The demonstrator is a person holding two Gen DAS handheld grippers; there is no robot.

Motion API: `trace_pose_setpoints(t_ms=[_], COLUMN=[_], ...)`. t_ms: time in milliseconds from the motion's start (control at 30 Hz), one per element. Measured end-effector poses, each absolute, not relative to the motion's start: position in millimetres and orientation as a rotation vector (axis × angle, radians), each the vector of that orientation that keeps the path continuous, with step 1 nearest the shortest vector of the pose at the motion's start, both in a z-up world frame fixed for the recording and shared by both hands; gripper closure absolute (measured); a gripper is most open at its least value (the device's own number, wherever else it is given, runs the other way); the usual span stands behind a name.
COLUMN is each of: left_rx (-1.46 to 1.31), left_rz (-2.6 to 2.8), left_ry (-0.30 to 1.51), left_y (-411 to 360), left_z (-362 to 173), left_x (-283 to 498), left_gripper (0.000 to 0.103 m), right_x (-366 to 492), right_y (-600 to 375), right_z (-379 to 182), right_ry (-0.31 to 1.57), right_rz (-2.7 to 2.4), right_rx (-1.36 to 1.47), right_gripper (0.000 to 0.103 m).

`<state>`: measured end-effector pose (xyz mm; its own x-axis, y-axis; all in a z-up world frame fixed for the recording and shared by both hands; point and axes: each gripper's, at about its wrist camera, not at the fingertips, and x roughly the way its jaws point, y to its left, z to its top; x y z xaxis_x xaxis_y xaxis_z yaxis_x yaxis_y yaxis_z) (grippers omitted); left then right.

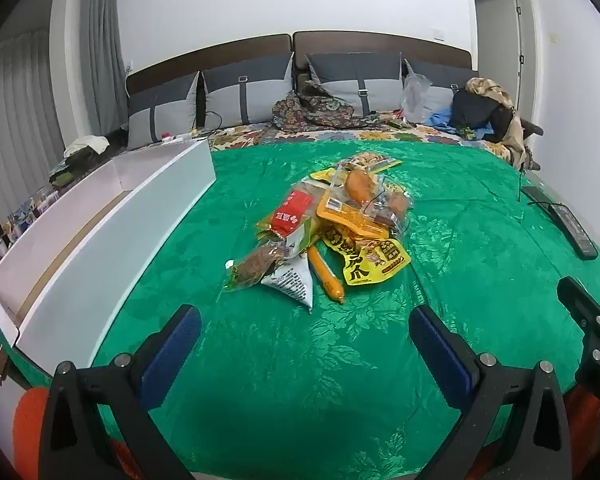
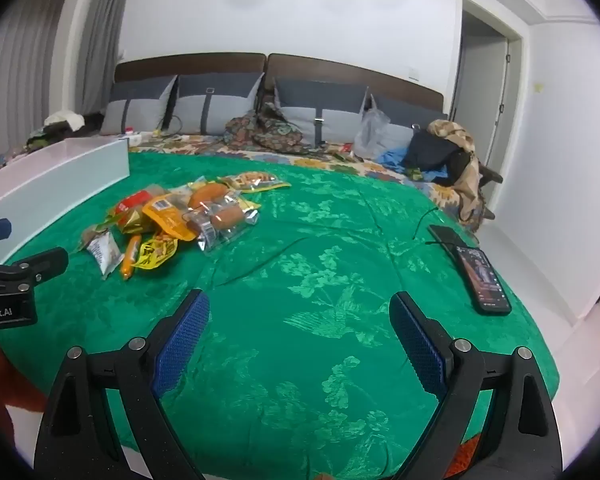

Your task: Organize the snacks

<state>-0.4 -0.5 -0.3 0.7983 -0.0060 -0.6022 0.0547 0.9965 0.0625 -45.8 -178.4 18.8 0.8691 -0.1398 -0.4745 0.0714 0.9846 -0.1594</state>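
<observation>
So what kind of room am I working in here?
Most likely a bedroom: the snack pile lies on a green bedspread, with a padded headboard and a row of grey pillows behind.

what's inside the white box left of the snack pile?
No snacks show inside the white box: only a strip of brown floor and white inner walls. Its near wall hides most of the interior in both views. The snack pile sits outside on the green cloth.
</observation>
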Motion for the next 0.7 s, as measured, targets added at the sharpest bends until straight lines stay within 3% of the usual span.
trace_pose_setpoints(t_ms=[700], left_rx=[0.080], left_rz=[0.016], left_ry=[0.672], left_y=[17], left_z=[-11], left_x=[-2], left_gripper=[0.000], right_x=[-44], right_y=[-168], right_z=[17], right_ry=[0.496], right_rz=[-0.077], right_rx=[-0.181], right_gripper=[0.009])
